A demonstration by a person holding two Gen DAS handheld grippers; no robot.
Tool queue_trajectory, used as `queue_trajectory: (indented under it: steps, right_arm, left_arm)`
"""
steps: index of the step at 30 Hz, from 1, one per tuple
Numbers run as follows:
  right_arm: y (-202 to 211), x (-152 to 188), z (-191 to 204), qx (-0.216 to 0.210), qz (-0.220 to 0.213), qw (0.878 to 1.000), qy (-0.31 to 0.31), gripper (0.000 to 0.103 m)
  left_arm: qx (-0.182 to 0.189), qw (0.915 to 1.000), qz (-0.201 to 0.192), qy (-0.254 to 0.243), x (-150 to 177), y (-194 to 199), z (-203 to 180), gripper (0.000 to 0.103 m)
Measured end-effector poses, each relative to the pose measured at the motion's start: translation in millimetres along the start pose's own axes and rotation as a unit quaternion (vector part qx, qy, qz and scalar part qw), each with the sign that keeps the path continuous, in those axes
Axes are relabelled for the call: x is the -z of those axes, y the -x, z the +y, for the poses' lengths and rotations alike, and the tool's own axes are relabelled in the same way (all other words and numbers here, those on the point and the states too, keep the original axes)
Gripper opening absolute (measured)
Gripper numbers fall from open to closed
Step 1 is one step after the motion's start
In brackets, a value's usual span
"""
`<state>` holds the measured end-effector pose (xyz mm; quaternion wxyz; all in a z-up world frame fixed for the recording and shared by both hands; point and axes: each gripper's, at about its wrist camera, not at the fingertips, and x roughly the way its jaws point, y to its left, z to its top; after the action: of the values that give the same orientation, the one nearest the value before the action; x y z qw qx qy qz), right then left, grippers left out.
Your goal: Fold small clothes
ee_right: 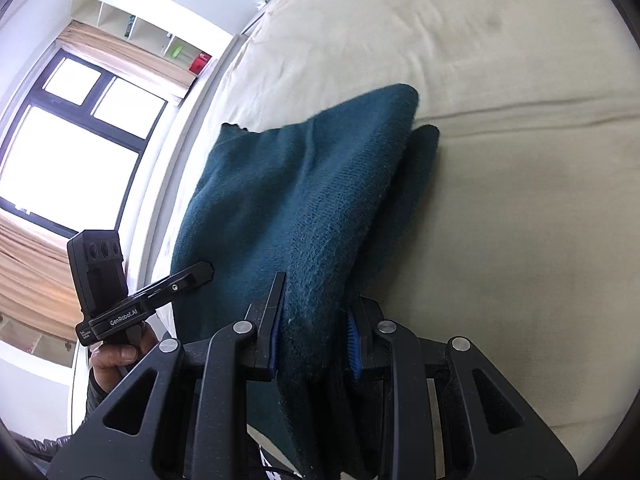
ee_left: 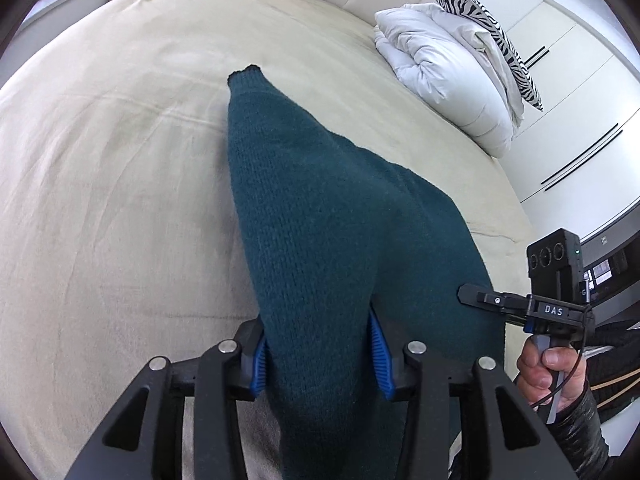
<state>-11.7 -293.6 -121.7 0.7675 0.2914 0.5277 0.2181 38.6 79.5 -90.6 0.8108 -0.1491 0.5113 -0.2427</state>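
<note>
Bed (ee_left: 100, 160), beige cover: bare at left. Left tongs (ee_left: 320, 354) clamped on teal knit (ee_left: 320, 220), centre, lifted w/ far end draped on bed. Right tongs (ee_right: 314, 344) clamped on same knit. Duvet (ee_left: 440, 72) far right. Progress: approx. one fold in, layers doubled; laying flat, further folds left.

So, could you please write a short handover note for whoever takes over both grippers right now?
Left gripper: shut on the teal knit garment, pinching one bunched edge.
Right gripper: shut on the same garment, gripping another edge.
The garment hangs lifted between the two grippers, its far end trailing onto the beige bed cover. A white duvet and a zebra-print pillow lie at the head of the bed.
Done: garment picked up, partly doubled over.
Left: probably lay it flat, finish the folds, release.
</note>
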Motion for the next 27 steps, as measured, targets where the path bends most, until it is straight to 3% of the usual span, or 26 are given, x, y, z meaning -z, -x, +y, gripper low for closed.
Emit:
queue_trajectory:
  steps: [6,13,19,23,27]
  right_arm:
    - [-17.5,10.5,-32.0,-0.052,-0.011,0.998,-0.032,0.025]
    - [-14.8,23.4,-33.7,-0.063,-0.039,0.997,-0.023,0.025]
    - [6.5,22.1,-6.8,-0.003,-0.076,0.997,-0.014,0.031]
    - [26.2,28.5,19.6,-0.028,-0.1,0.994,0.016,0.031]
    - [12.4,39.6,32.7,-0.054,-0.077,0.995,0.044,0.031]
  left_arm:
    - [0.012,0.9998,-0.006,0.014,8.9,-10.4,10.4,0.055]
    - [-0.026,0.9994,-0.023,0.0,15.9,-5.1,-0.5,0.057]
    - [-0.064,0.9971,-0.039,-0.015,20.2,-0.4,-6.8,0.062]
    - [-0.077,0.9957,-0.045,-0.023,22.1,0.3,-8.3,0.063]
    - [-0.076,0.9958,-0.047,-0.018,23.3,0.3,-6.4,0.065]
